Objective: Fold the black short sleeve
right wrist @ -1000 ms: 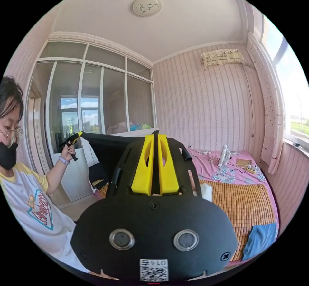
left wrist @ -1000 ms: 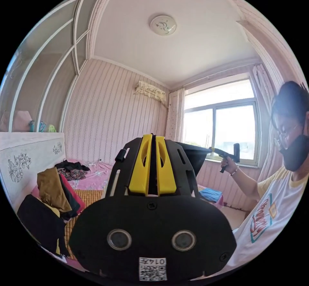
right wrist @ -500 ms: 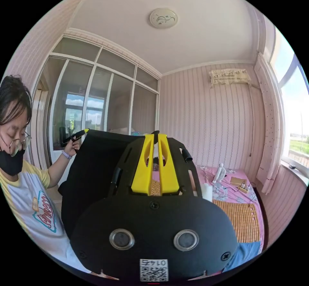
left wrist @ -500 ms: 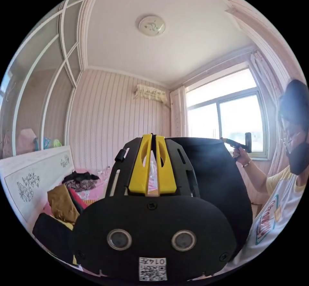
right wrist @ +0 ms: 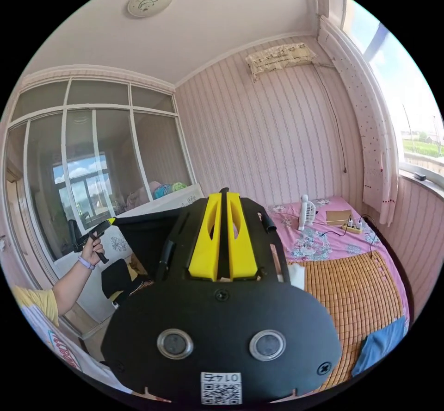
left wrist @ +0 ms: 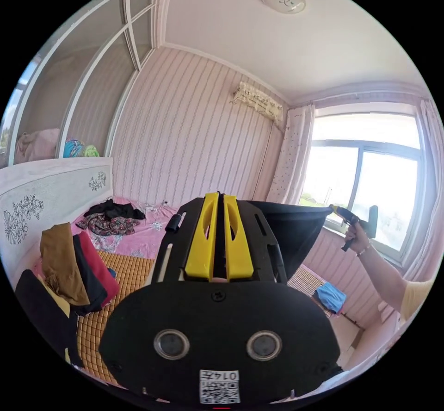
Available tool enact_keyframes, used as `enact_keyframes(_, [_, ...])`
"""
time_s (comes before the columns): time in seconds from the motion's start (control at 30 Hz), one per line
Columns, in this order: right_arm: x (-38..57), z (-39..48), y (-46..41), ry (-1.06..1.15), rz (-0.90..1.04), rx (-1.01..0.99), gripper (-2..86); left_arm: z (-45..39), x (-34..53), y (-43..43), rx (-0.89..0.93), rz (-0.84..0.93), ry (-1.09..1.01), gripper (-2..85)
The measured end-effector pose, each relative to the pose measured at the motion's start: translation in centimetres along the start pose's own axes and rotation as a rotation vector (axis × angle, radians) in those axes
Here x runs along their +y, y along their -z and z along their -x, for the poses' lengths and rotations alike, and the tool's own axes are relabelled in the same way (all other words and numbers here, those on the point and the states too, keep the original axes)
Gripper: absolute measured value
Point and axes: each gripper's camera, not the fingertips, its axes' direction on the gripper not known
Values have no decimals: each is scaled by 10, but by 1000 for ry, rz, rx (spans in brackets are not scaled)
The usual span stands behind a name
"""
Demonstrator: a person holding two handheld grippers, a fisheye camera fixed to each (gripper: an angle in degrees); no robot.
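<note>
While held up over the bed point(right wrist: 351, 286), black short sleeve point(left wrist: 291, 230) stretched taut btwn left gripper point(left wrist: 218, 202) & right gripper point(right wrist: 223, 200), both clenched on its edge.

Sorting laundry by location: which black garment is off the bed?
The black short sleeve, stretched between both grippers; the other black clothes lie on the pink bed.

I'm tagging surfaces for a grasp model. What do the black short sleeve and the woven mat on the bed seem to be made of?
The black short sleeve looks like soft matte knit cloth: it stretches taut between the grippers and shows no sheen. The mat looks like woven bamboo or rattan, going by its tan checkered grid; which one is unclear.
</note>
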Motion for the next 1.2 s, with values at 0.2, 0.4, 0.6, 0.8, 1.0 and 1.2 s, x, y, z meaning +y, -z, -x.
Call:
enact_keyframes(0.2, [72,-40,-32,-5,121,66,10,20,41,-56,33,156,-46,-3])
enact_keyframes(0.4, [230,-106,-96,-211,475,153,11,77,182,-140,45,517,125,-2])
enact_keyframes(0.6, [340,-145,-139,-381,761,183,13,129,308,-190,-58,846,292,-9])
enact_keyframes(0.8, [380,-151,-160,-341,980,221,17,140,353,-211,0,1050,297,-10])
enact_keyframes(1.0, [385,-152,-178,-339,1063,220,28,146,359,-229,37,1128,286,-9])
enact_keyframes(1.2, [372,-146,-189,-307,967,291,90,145,347,-239,39,1074,176,9])
